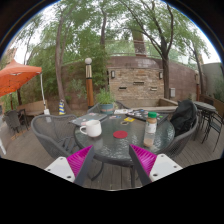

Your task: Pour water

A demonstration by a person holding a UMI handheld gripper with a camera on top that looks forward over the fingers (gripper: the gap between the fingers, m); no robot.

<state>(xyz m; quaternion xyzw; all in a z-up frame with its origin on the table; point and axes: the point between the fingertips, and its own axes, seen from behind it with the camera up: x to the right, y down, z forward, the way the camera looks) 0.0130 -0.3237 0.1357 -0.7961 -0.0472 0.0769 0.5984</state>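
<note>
Hovering short of a round glass bench [110, 150], the gripper [111, 160] is held with its jaws spread wide and nothing is gripped between them; the pink pads [79, 159] frame the bench's near rim. A white mug [91, 128] is taken as the landmark; a bottle [151, 128] with a light cap is seen well to its right, and a small red item [120, 134] lies between the two, nearer the mug. The bottle is judged to be the water source and the mug the receiver, though no water can be made out. A tall, narrow bottle could be tipped if only one finger meets it first; a slip on the glass top is likely. Open glass is left nearer than the mug; chairs [45, 130] crowd the rim behind and left of it, and a dark bag [184, 116] sits far to its right.
</note>
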